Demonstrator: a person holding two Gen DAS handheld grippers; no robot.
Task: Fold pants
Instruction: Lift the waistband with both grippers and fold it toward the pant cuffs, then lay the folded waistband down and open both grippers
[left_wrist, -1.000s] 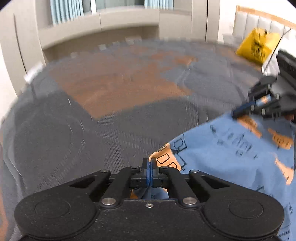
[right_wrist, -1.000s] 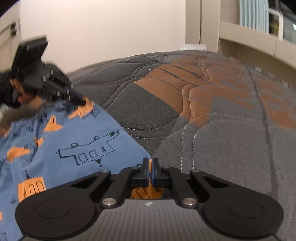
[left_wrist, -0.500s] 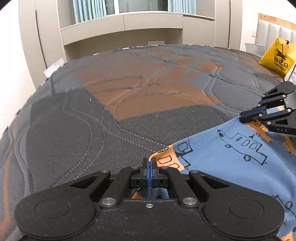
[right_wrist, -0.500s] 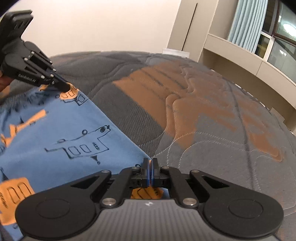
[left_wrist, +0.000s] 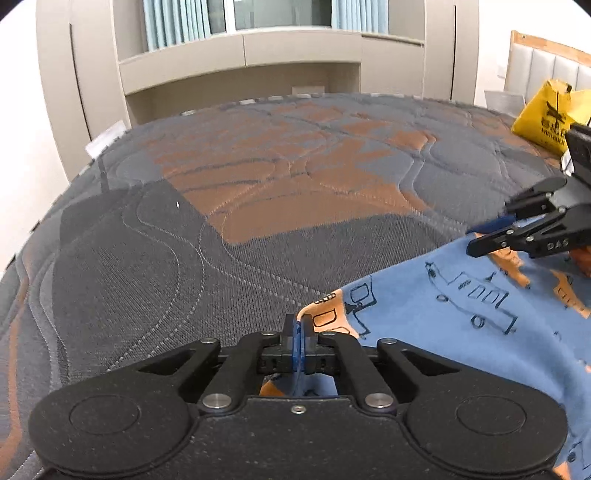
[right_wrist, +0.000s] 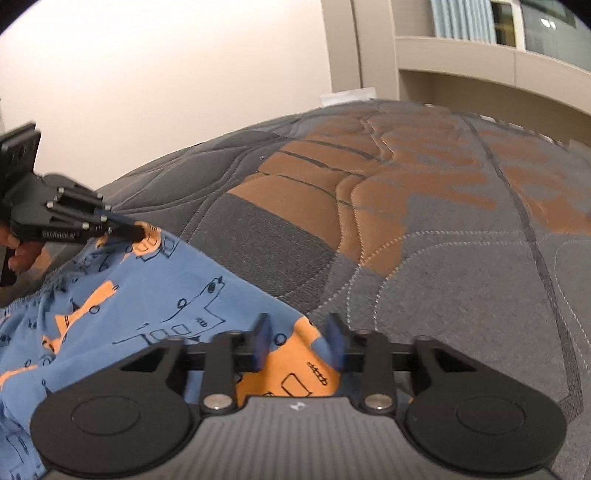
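Blue pants (left_wrist: 443, 325) with orange and black drawings lie on the bed. My left gripper (left_wrist: 297, 332) is shut on a corner of the pants, and it also shows at the left of the right wrist view (right_wrist: 129, 230), still clamped on that corner. My right gripper (right_wrist: 297, 338) is open, its jaws apart on either side of an orange patch of the pants (right_wrist: 147, 295). It also shows at the right of the left wrist view (left_wrist: 480, 242), over the far edge of the pants.
The bed has a grey and orange quilted cover (left_wrist: 258, 221). A yellow bag (left_wrist: 546, 114) sits at the headboard end. A beige shelf unit and window (left_wrist: 240, 59) stand beyond the bed. A plain wall (right_wrist: 166, 74) lies past the bed's other side.
My right gripper has opened and let go of the pants corner. My left gripper stays shut on its corner. Both views shifted slightly.
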